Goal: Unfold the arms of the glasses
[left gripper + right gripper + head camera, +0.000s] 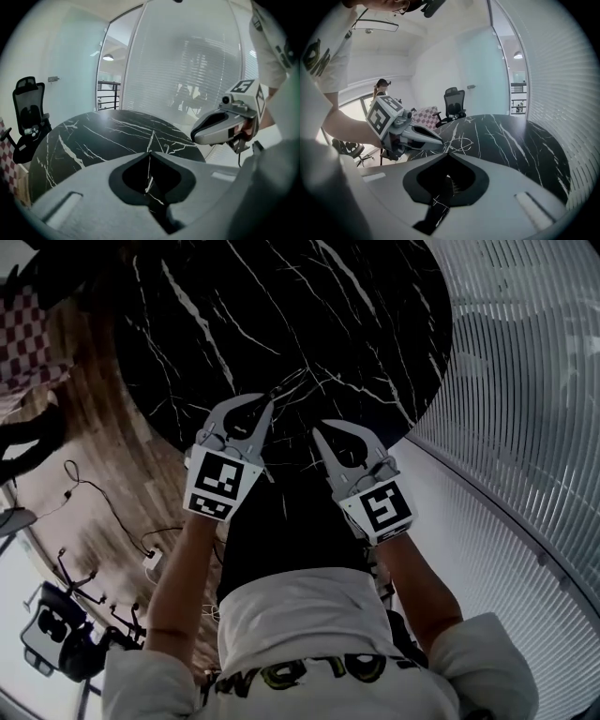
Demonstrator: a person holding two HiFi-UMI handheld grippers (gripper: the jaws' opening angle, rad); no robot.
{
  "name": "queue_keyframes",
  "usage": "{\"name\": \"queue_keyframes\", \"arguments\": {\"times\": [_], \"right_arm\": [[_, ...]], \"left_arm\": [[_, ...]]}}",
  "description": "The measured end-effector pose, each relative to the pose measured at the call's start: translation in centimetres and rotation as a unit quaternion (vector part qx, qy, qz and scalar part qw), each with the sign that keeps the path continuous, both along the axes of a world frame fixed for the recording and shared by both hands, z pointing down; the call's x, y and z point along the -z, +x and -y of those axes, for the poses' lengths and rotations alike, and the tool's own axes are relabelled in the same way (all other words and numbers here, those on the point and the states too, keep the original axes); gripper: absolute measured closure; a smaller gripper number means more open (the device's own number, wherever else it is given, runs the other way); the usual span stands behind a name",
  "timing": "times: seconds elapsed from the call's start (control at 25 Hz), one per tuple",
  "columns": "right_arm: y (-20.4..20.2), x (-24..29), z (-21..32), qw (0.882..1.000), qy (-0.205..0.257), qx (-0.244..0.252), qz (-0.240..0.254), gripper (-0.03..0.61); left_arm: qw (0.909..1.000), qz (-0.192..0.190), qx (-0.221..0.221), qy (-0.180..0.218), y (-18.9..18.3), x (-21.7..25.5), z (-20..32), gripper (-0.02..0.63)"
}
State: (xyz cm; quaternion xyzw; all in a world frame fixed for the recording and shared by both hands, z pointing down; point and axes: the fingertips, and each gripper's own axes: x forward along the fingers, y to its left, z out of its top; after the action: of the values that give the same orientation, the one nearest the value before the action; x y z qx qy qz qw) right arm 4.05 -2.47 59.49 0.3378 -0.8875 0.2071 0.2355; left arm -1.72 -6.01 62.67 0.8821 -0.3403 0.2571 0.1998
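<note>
Over the marble table (281, 315), left claw (270, 401) and right claw (317, 433) are closed, apparently empty.

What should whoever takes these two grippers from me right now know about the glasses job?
Left gripper: jaws together, tips right at the thin wire glasses; I can't tell whether they pinch the frame.
Right gripper: jaws together, nothing clearly between them, tips just short of the glasses.
Glasses: at the near part of the black marble table.
Done: both grippers are at the glasses.
Left: the arms are too thin to read; treat the unfolding as still to do.
</note>
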Motion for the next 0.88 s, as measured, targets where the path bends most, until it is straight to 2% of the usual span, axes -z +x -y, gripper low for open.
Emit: {"name": "queue_keyframes", "arguments": {"times": [0.36, 0.68, 0.88], "right_arm": [[-0.6, 8.2, 0.7, 0.999, 0.048, 0.004, 0.017, 0.575], [-0.1, 15.3, 1.0, 0.995, 0.093, -0.009, 0.042, 0.575], [-0.2, 20.6, 0.6, 0.990, 0.130, 0.000, 0.059, 0.575]], "left_arm": [[0.9991, -0.018, 0.036, 0.010, -0.8, 8.3, -1.1, 0.606], [0.9980, -0.039, 0.043, 0.024, -0.9, 15.8, -1.2, 0.606], [0.9976, -0.036, 0.046, 0.038, -0.9, 19.7, -1.9, 0.606]]}}
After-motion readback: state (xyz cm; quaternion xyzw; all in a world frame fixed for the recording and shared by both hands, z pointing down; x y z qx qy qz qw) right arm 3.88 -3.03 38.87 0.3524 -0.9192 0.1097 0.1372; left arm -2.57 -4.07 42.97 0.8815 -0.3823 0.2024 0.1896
